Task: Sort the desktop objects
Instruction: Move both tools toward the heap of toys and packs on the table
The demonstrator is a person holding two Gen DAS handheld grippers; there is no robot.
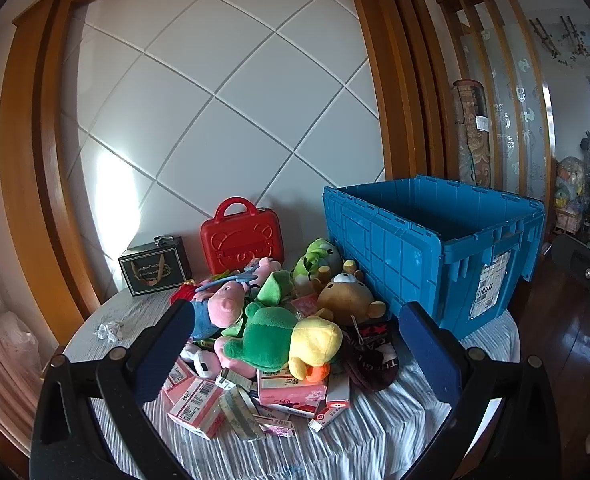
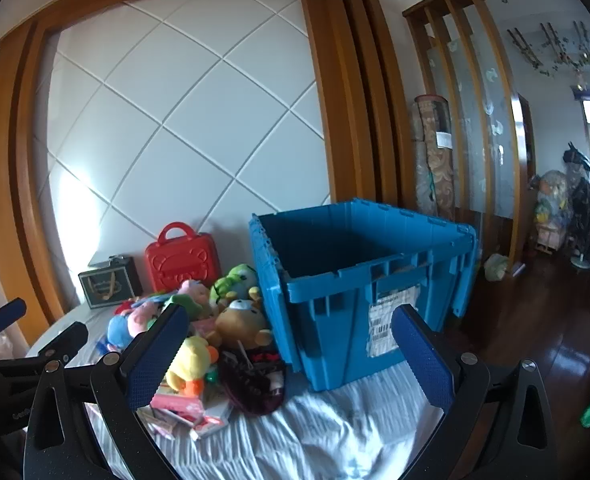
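Many soft toys (image 1: pixel 279 320) heaped in the middle of the desk (image 1: pixel 375 440), mixed with small pink boxes (image 1: pixel 199 400) along the near edge of the pile and a dark knitted cap (image 1: pixel 371 360) at its right. Green-and-yellow duck (image 1: pixel 295 340) on top at the front, brown bear (image 1: pixel 347 292) behind it, pink pig (image 1: pixel 227 304) to the left. Blue crate (image 1: pixel 435 240) just right of the heap, open-topped, nothing visible inside from these angles. Red toy case (image 1: pixel 241 236) and dark gift box (image 1: pixel 155 264) at the back against the wall, apart from the pile; a crumpled tissue (image 1: pixel 109 330) off to the left.

Left tongs (image 1: pixel 295 344) spread wide, nothing between the pads, hanging short of the heap and lined up on the duck. Right tongs (image 2: pixel 291 356) equally wide and bare, aimed between cap and crate.

Apparently the very start: nothing picked yet, sorting still all ahead. Next move, most likely: advance the left tongs over the duck, close on its soft body, lift clear without dragging the neighbours, then carry it right to the crate. Boxes underneath likely to shift once the toys come off.
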